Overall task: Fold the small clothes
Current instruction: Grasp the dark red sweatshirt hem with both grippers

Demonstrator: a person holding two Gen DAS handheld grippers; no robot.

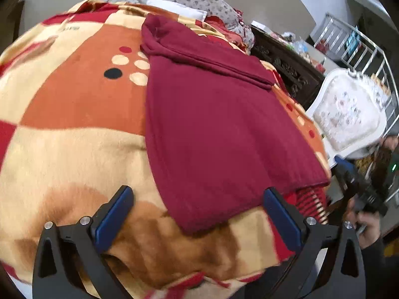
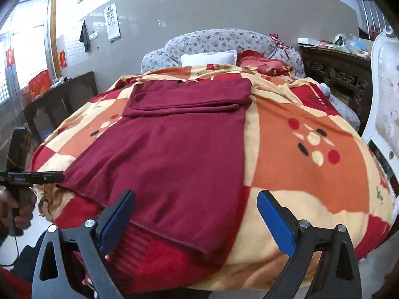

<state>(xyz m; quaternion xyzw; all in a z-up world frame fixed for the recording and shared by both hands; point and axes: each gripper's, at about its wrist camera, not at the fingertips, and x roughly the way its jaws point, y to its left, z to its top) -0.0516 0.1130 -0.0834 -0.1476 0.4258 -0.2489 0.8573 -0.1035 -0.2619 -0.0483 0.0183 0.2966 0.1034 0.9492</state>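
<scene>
While both grippers gape empty | maroon sweater (image 2: 172, 149) flat, sleeves folded across

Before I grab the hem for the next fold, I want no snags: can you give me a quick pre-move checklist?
1. Left gripper open, holding nothing: ok.
2. Right gripper open, holding nothing: ok.
3. Maroon garment lying flat on the blanket: ok.
4. Sleeves folded across the top: ok.
5. Near hem within both grippers' view: ok.
6. Anything tucked under the garment: cannot tell.
</scene>
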